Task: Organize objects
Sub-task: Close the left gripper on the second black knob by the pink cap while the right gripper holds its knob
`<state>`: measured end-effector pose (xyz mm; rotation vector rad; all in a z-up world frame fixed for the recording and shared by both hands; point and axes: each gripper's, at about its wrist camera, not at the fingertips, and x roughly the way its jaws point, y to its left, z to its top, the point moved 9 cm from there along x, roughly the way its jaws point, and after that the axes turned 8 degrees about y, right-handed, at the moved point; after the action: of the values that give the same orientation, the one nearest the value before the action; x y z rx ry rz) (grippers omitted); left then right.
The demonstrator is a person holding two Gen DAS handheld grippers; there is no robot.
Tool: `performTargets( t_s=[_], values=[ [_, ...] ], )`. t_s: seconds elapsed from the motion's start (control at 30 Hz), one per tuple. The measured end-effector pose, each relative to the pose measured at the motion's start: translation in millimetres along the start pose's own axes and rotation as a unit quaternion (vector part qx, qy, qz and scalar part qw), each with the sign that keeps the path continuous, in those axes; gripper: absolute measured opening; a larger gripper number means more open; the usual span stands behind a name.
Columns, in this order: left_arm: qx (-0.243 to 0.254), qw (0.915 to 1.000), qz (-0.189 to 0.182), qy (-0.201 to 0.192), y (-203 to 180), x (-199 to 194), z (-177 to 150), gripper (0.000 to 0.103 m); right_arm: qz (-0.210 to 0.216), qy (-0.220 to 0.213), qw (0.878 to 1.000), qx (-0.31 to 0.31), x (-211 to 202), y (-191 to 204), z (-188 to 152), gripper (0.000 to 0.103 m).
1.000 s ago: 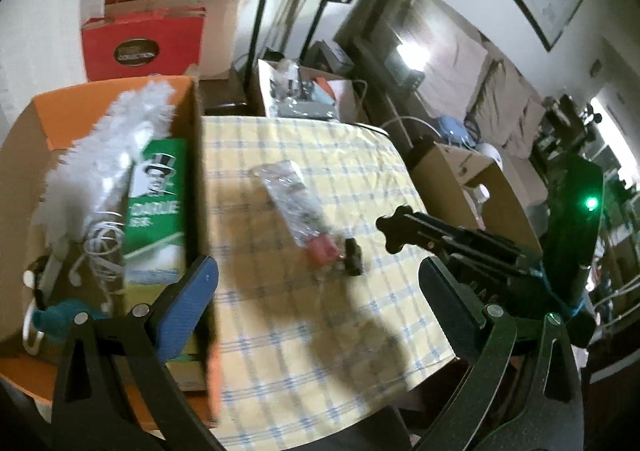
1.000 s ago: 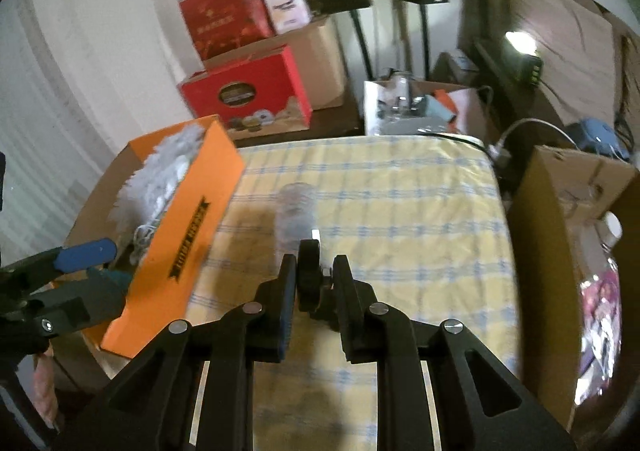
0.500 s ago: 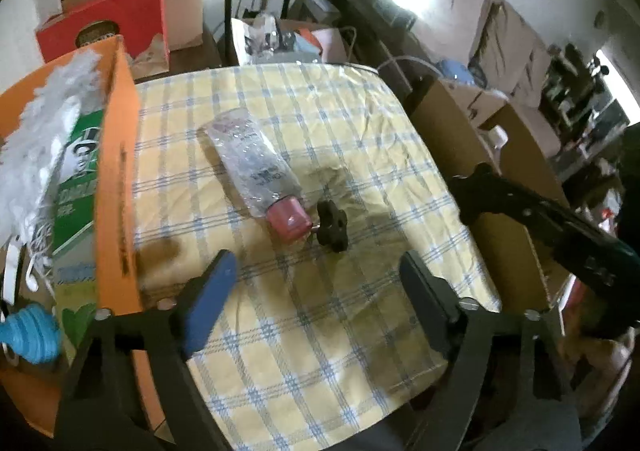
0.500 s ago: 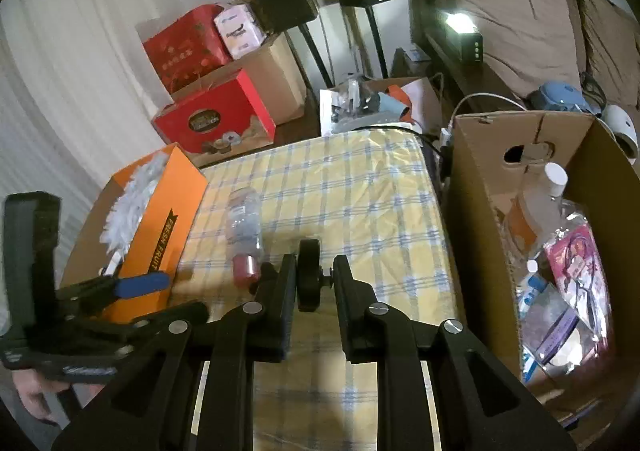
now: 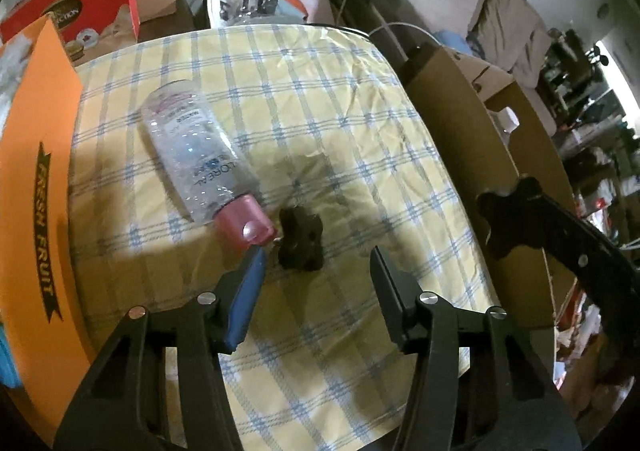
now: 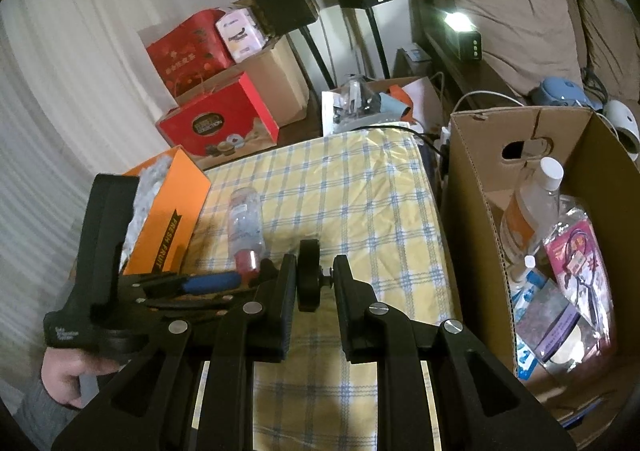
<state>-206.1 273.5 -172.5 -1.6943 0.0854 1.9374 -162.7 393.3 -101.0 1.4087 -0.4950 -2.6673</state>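
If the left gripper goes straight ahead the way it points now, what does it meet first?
Probably the black star knob lying on the checked tablecloth, just ahead of the left gripper. The pink cap of the clear bottle lies very near the blue finger, so depth is uncertain.

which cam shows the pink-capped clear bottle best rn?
Left wrist view. The bottle lies on its side on the checked cloth, large and sharp, label and pink cap both readable, just ahead of the left hand-held gripper. The right wrist view shows the same bottle small and farther off, its label unreadable.
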Motion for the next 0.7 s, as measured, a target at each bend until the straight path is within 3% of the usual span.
performTargets(
  t_s=[0.3, 0.37, 0.43, 0.7],
  values=[
    [0.007, 0.9997, 0.016, 0.015, -10, 27, 9, 0.039, 0.0, -0.001, 1.0, 0.009, -3, -6, -1, 0.018],
    [0.003, 0.9998, 0.017, 0.013, -8, 30, 10, 0.034, -0.001, 0.0, 1.0, 0.009, -4, -8, -2, 0.018],
    [0.0, 0.9998, 0.021, 0.007, -6, 31, 11, 0.022, -0.002, 0.001, 1.0, 0.009, -3, -9, -3, 0.018],
    [0.002, 0.9999, 0.008, -0.014, -4, 20, 12, 0.019, -0.001, 0.005, 1.0, 0.01, -1, -8, -5, 0.018]
  ],
)
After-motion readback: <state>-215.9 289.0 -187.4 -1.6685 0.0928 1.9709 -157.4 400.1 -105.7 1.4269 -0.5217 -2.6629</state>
